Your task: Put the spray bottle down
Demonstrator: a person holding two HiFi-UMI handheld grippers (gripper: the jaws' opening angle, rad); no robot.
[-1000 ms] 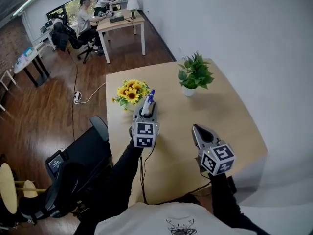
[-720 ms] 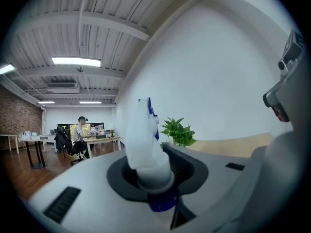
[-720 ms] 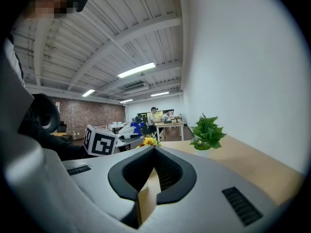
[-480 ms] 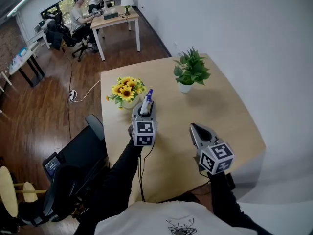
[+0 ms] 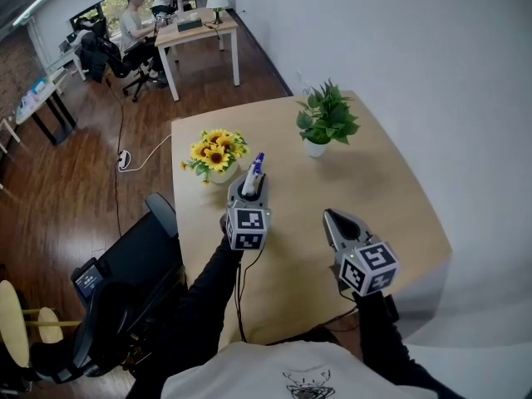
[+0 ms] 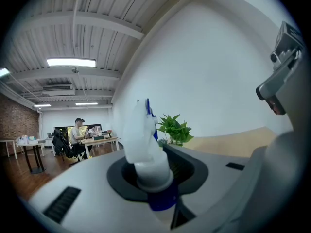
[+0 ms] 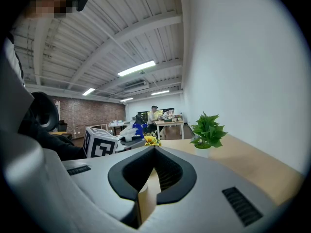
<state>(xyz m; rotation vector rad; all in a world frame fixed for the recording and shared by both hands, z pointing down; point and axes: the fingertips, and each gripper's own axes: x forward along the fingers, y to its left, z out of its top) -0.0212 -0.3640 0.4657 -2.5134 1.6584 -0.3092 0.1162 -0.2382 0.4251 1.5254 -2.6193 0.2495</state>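
The spray bottle (image 5: 253, 175), white with a blue trigger and collar, stands upright between the jaws of my left gripper (image 5: 249, 188), which is shut on its neck above the wooden table (image 5: 374, 198). In the left gripper view the bottle's head (image 6: 142, 135) rises out of the jaws' hollow, and the body below is hidden. My right gripper (image 5: 333, 218) hovers over the table's near right part, shut with nothing in it (image 7: 154, 150). From the right gripper view the bottle (image 7: 130, 131) shows to the left, above the left gripper's marker cube (image 7: 99, 148).
A vase of sunflowers (image 5: 216, 151) stands just left of and beyond the bottle. A potted green plant (image 5: 327, 121) sits at the far right near the white wall. A black office chair (image 5: 141, 260) stands left of the table. People sit at a desk (image 5: 193, 30) far behind.
My left gripper has sunk slightly with the bottle still in it. The right gripper has kept still.
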